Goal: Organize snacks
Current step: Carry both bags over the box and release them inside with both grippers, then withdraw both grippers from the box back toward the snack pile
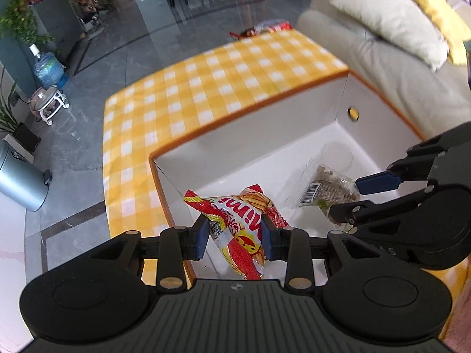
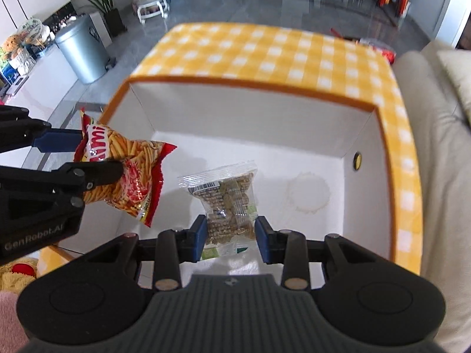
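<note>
Two black handheld grippers with blue finger pads are held side by side, both angled downward. The left gripper (image 1: 235, 236) has its fingers drawn in, both pads pressing on a red and yellow snack bag (image 1: 240, 229) pinched between them. The right gripper (image 2: 229, 236), just beside it, has its fingers similarly drawn in around a clear snack packet (image 2: 228, 206), a pad against each side.

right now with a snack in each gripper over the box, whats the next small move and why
Probably lower and release. The left gripper grips the red Mimi snack bag and the right gripper grips the clear snack packet; both hang over the white box, so opening the jaws should drop them in.
</note>
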### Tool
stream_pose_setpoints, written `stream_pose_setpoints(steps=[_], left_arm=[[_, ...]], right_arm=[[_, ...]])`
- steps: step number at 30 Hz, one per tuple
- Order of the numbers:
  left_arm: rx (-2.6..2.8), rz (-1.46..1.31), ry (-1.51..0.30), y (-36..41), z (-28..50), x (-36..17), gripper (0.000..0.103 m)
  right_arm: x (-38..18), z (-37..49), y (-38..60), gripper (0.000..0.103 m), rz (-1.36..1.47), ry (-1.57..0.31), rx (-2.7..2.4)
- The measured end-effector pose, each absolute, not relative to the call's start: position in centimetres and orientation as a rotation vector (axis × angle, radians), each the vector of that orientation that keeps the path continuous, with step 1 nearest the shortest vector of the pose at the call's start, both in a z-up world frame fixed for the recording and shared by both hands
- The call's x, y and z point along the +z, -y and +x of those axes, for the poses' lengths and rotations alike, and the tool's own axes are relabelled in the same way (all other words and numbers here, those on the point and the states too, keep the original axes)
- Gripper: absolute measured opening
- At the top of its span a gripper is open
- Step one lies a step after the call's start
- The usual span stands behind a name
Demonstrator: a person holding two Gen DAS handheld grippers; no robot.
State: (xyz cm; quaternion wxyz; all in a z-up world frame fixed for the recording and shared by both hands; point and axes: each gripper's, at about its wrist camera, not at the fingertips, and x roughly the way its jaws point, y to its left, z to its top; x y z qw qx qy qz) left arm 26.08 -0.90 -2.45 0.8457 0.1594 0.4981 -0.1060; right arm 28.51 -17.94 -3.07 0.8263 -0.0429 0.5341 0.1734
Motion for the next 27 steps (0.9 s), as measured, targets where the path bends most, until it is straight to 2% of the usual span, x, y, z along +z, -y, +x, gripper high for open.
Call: stream_pose_setpoints(steps=[9, 20, 21, 23, 24, 27], left_arm=[[-0.196, 0.436, -1.172, 1.6, 27.5, -5.3, 0.040], [-0.173, 0.485, -1.225, 2.3, 27.3, -6.8, 0.043], [-0.169, 0.488, -1.223, 2.3, 27.2, -6.8, 0.047], [-0.169, 0.482, -1.207, 2.3, 27.0, -6.6, 0.049], [-0.164, 0.479, -1.196, 2.3, 26.8, -6.4, 0.051], [-0.143, 0.481, -1.178, 2.2, 26.7, -6.0, 0.058]], right_arm=[[-6.6, 30.2, 17.1, 0.033, 0.018, -1.302, 0.425], [-8.6, 29.9, 16.3, 0.034, 0.033, -1.392, 0.429], [-8.6, 30.1, 16.2, 0.037, 0.031, -1.395, 0.427], [-8.3, 30.2, 16.1, 0.038, 0.025, -1.389, 0.426], [-8.1, 30.2, 16.2, 0.043, 0.022, -1.383, 0.429], [-7.2, 30.0, 15.9, 0.050, -0.010, -1.370, 0.419]])
